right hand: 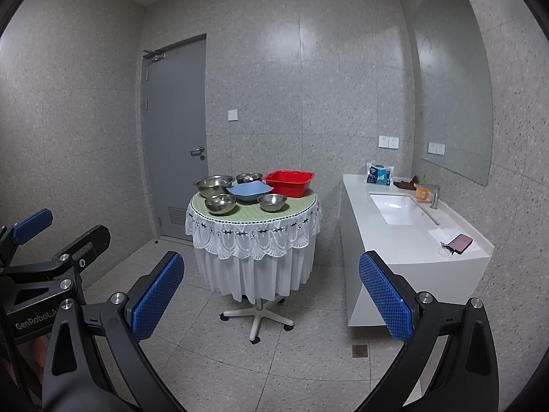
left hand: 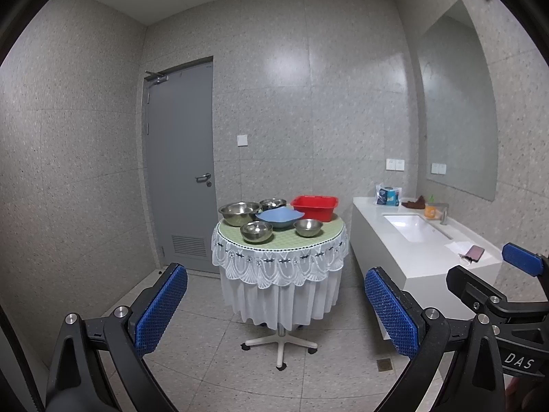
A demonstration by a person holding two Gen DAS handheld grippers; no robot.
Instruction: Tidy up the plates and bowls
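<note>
A small round table (left hand: pixel 279 240) (right hand: pixel 254 221) with a lace cloth stands in the middle of the room, well ahead of both grippers. On it sit several steel bowls, among them a large one (left hand: pixel 239 213) (right hand: pixel 214 185) at the left and two small ones at the front (left hand: pixel 256 231) (left hand: pixel 308 227), a blue square dish (left hand: pixel 279 217) (right hand: pixel 248 190) in the middle, and a red plastic basin (left hand: pixel 315 207) (right hand: pixel 289 182) at the back right. My left gripper (left hand: pixel 276 312) is open and empty. My right gripper (right hand: pixel 271 297) is open and empty, beside the left one.
A white counter (left hand: pixel 422 254) (right hand: pixel 405 240) with a sink (right hand: pixel 399 208) stands to the right, holding a phone (right hand: pixel 460 243), an orange cup (right hand: pixel 422 192) and a tissue pack (right hand: pixel 379 173). A grey door (left hand: pixel 180 185) is at the back left. A floor drain (right hand: pixel 359 350) lies near the counter.
</note>
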